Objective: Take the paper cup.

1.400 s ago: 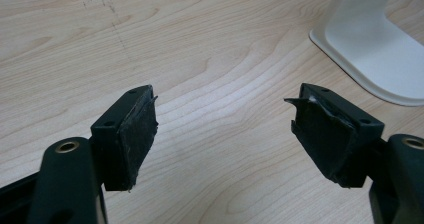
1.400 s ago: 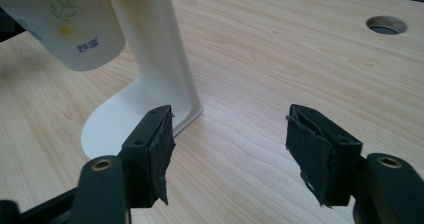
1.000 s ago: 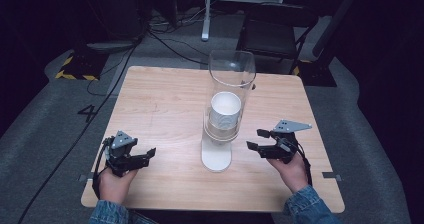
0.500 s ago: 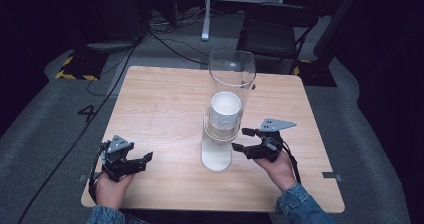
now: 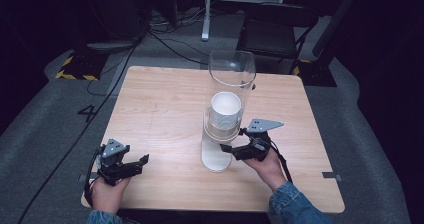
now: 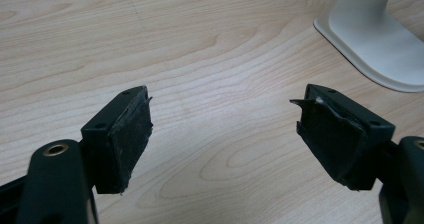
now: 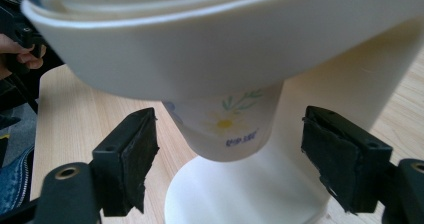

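Right gripper wide open, jaws either side of the paper cup under the dispenser, apparently not touching. Left gripper open, empty.

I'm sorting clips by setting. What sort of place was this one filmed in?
Probably a lab or recording studio, not a home: a lone wooden table on grey carpet, cables trailing across the floor, and yellow-black hazard tape near dark equipment.
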Available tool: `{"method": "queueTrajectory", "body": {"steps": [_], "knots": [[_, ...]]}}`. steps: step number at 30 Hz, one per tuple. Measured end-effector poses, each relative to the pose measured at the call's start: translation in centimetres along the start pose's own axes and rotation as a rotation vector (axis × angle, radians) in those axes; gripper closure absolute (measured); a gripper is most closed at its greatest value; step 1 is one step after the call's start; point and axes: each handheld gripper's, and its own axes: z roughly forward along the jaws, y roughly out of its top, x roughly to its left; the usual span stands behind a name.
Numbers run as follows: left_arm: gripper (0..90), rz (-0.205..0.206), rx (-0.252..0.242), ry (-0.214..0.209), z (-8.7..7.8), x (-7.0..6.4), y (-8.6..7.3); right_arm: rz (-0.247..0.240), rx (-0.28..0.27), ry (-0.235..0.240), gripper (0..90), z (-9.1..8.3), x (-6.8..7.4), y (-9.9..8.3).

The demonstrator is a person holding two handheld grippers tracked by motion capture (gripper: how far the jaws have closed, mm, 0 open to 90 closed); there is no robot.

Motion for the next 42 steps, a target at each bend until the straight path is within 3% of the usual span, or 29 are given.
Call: {"method": "queueTrajectory", "body": {"steps": [14, 21, 34, 42], "knots": [[21.6, -0.010, 0.003, 0.002, 0.0, 0.1, -0.3, -0.016, -0.053, -0.006, 21.0, 2.0, 0.1, -0.1], [21.6, -0.008, 0.002, -0.004, 0.1, 0.2, -0.3, -0.031, -0.106, -0.013, 29.6, 2.7, 0.3, -0.3], [21.6, -0.018, -0.002, -0.011, 0.1, 0.3, -0.1, -0.080, -0.090, -0.012, 32.5, 2.5, 0.1, -0.2], [21.6, -0.014, 0.001, -0.014, 0.2, 0.2, -0.1, -0.122, -0.088, -0.034, 32.4, 2.3, -0.2, -0.3]]}}
